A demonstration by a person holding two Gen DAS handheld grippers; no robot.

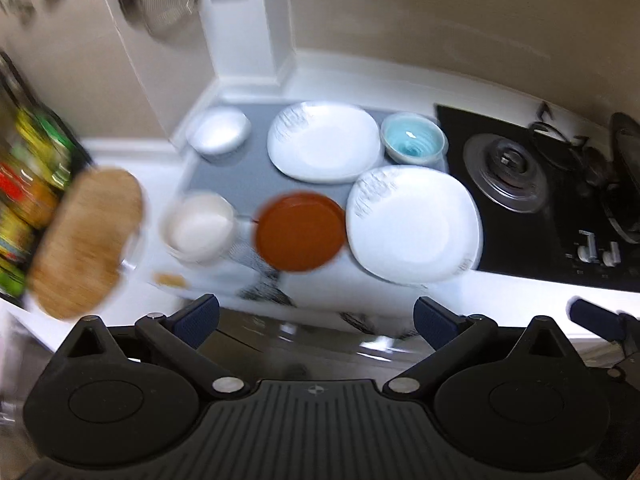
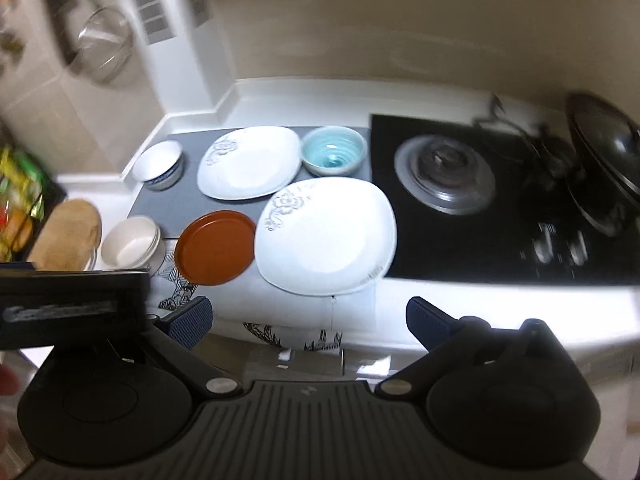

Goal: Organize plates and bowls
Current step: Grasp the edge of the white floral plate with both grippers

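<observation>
On the white counter lie two white square plates, one near [image 1: 414,224] [image 2: 326,236] and one farther back [image 1: 324,142] [image 2: 250,162]. An orange round plate [image 1: 300,232] [image 2: 216,248] sits left of the near one. A turquoise bowl [image 1: 414,140] [image 2: 334,156] stands at the back right, a white bowl [image 1: 218,134] [image 2: 158,164] at the back left, and a cream bowl [image 1: 198,226] [image 2: 130,244] at the front left. My left gripper [image 1: 316,318] and right gripper [image 2: 308,320] both hover open and empty before the counter's front edge.
A grey mat [image 1: 236,176] [image 2: 176,200] lies under the back dishes. A black gas hob [image 1: 532,200] [image 2: 472,204] with a dark wok [image 2: 600,168] fills the right. A woven lid [image 1: 86,240] [image 2: 68,236] and packets [image 1: 28,184] sit left. A strainer [image 1: 168,0] hangs on the wall.
</observation>
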